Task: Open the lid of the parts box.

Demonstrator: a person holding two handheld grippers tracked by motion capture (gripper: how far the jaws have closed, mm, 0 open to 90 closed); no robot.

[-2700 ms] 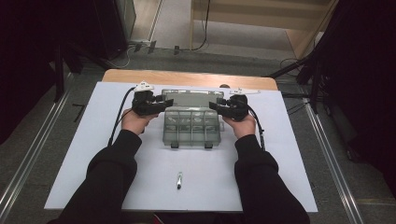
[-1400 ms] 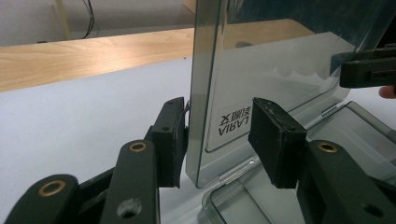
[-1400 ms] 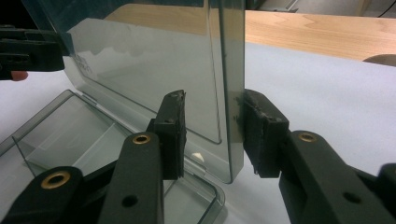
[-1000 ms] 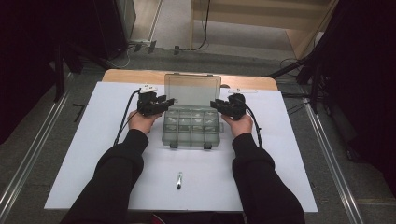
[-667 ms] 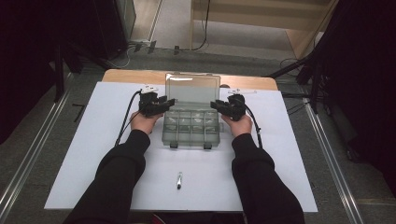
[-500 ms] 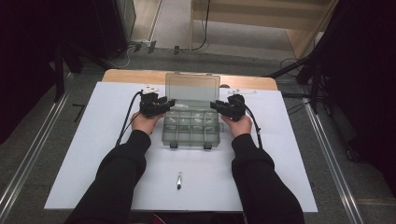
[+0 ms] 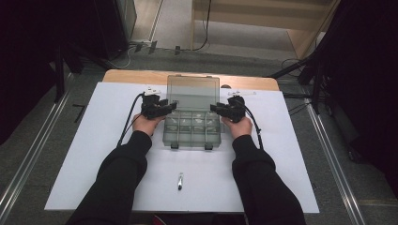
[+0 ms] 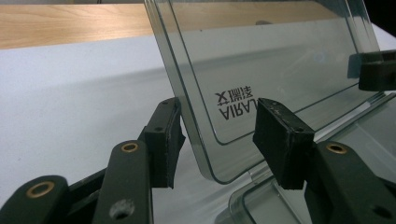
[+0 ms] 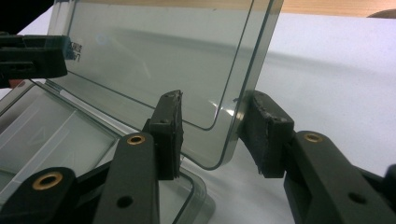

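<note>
**A:** What does the desk look like?

**B:** A white sheet (image 7: 94, 154) covers most of the desk (image 7: 136, 76), leaving a strip of bare wood along the far edge. A clear compartment box (image 7: 192, 131) sits in the middle of the sheet, its lid (image 7: 193, 93) raised near upright at the back. A small metal piece (image 7: 179, 181), too small to tell what it is, lies on the sheet well nearer the person.

**A:** And the claws?

**B:** The left claw (image 7: 165, 108) is at the lid's left edge, the right claw (image 7: 218, 108) at its right edge. Both have just been opening. In the left gripper view the lid's lower corner stands between the pads (image 8: 163, 140) with a gap on each side. In the right gripper view the lid edge lies close against the outer pad (image 9: 264, 133), well apart from the inner one. Neither clamps it.

**A:** The room?

**B:** Grey floor, metal rails (image 7: 328, 154) on both sides, cables (image 7: 141, 47) beyond the desk, dark drapes, pale wooden furniture (image 7: 263, 18) at the back.
</note>
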